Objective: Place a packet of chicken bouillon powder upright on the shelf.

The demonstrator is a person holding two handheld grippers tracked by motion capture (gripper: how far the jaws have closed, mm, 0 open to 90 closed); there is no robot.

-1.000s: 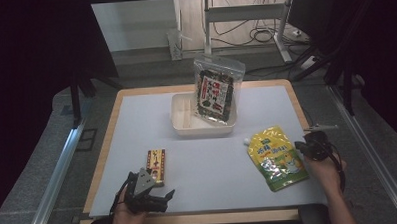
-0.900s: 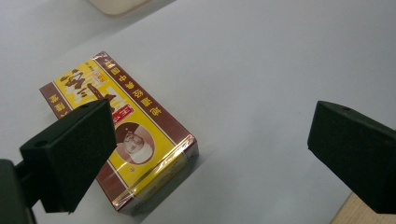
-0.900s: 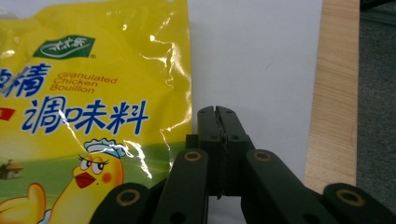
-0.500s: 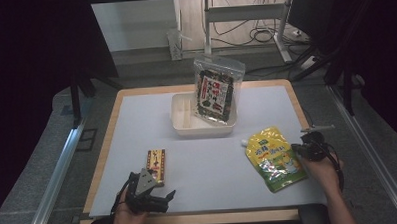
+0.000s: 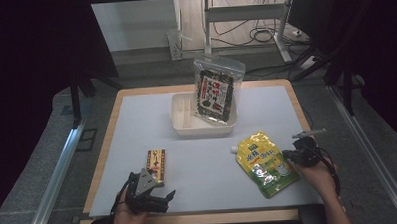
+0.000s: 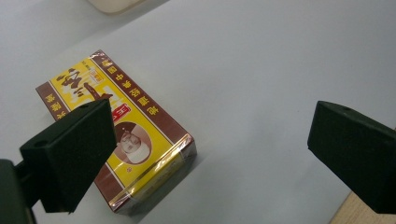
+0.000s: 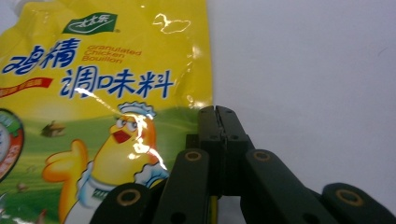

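A yellow bouillon pouch lies flat on the white mat at the front right. My right gripper is shut on its right edge, jaws pressed together with a yellow sliver between them. A brown and yellow box lies at the front left. My left gripper stands open just in front and to the right of the box, with bare mat between its jaws.
A cream tray sits at the back middle of the mat, with a clear bag of dark snacks leaning upright in its right end. The wooden table edge runs close in front of both hands.
The yellow pouch has slid a little to the left with my right gripper on its edge. My left gripper has hardly moved.
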